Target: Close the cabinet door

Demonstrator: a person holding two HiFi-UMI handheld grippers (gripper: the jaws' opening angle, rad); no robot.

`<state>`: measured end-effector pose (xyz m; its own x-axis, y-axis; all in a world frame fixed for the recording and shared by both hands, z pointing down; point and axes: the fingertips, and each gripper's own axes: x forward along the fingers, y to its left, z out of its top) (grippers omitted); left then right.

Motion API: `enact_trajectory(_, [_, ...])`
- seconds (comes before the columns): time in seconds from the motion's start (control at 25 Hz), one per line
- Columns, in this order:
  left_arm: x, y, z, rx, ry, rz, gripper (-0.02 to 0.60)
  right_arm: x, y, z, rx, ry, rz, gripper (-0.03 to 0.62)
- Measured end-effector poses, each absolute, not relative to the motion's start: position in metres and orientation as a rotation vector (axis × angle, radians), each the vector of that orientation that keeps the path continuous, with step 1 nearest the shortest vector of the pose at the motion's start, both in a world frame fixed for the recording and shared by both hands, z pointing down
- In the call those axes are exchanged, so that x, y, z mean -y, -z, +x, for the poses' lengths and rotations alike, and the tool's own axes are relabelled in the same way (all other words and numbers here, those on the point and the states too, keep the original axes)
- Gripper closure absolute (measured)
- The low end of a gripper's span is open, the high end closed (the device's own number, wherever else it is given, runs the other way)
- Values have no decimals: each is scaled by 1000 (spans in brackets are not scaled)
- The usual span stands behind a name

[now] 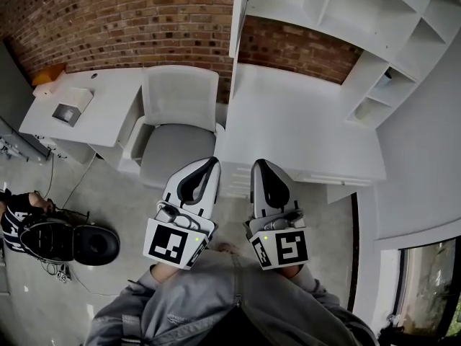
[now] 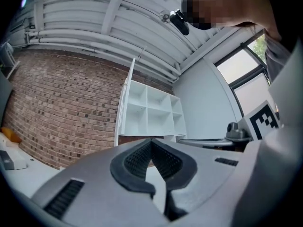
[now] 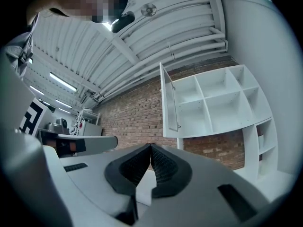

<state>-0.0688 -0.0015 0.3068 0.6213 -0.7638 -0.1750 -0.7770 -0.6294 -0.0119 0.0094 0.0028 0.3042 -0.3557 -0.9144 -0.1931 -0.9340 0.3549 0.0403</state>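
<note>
Fingers (image 2: 135, 162) of the left gripper (image 1: 212, 164) are pressed together at the tips with nothing between them, and the fingers (image 3: 132, 167) of the right gripper (image 1: 258, 164) are likewise closed on nothing. Both grippers are held side by side, near each other, pointing toward the far wall.

A red brick wall (image 1: 130, 20) is seen across the back of the room, with a grey floor (image 1: 115, 200) below and a ribbed white ceiling (image 2: 94, 18) overhead. A white surface (image 1: 302, 128) lies ahead of the right gripper against the brick, and a second white desk (image 1: 108, 107) stands to the left. Above the surface a white cabinet (image 1: 346, 6) with square compartments is fixed to the wall. A white chair (image 1: 176, 121) is placed between the two desks, just beyond the left gripper. A window (image 1: 425, 280) is seen at the lower right.

The cabinet door (image 3: 169, 103) stands open, swung out edge-on from the cabinet's left side. It is well apart from both sets of fingers, ahead of them and higher. In the left gripper view it (image 2: 124, 108) rises just left of the fingertips; in the right gripper view, just right of them.
</note>
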Motion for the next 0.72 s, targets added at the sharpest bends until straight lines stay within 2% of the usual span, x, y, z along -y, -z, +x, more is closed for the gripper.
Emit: enact_trajectory(0.72, [93, -319, -79, -1338, -236, -2762, 575, 81, -313, 11, -2459, -225, -1760, 568])
